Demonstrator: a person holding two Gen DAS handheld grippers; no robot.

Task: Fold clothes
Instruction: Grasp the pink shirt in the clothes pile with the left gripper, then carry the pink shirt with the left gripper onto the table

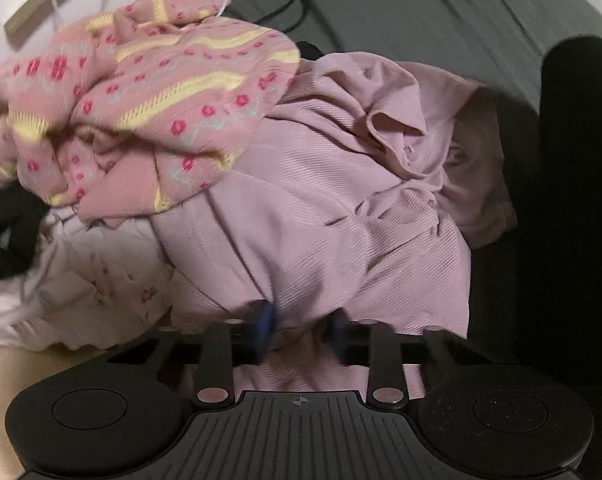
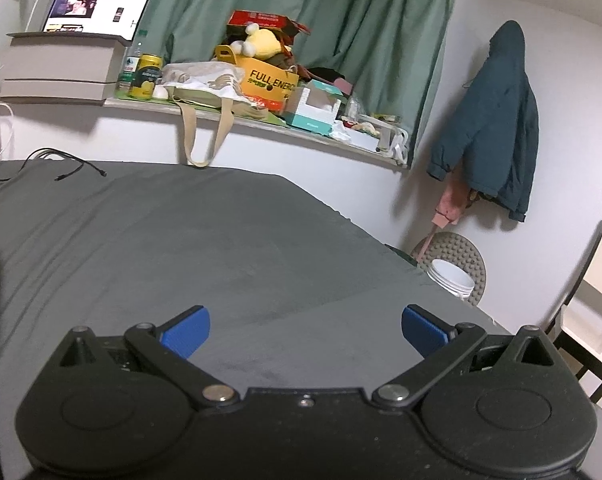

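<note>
Pinching the lilac shirt (image 1: 321, 216) at 6 o'clock, the left tongs (image 1: 301, 328) are closed on its cloth — likely to pull it off the pile. Right tongs (image 2: 305, 330) gape wide, holding nothing, over the bare gray bed (image 2: 205, 232) — ready to help.

**Pinks on grey**

Centre frame, a ribbed lilac-pink garment (image 1: 321, 208). Upper left, a dusty-pink knit (image 1: 149, 104) with yellow zigzag bands and magenta flowers. The bedsheet (image 2: 221, 248) is dark grey; upper frame, green curtains (image 2: 341, 20); right, a teal jacket (image 2: 497, 120).
</note>
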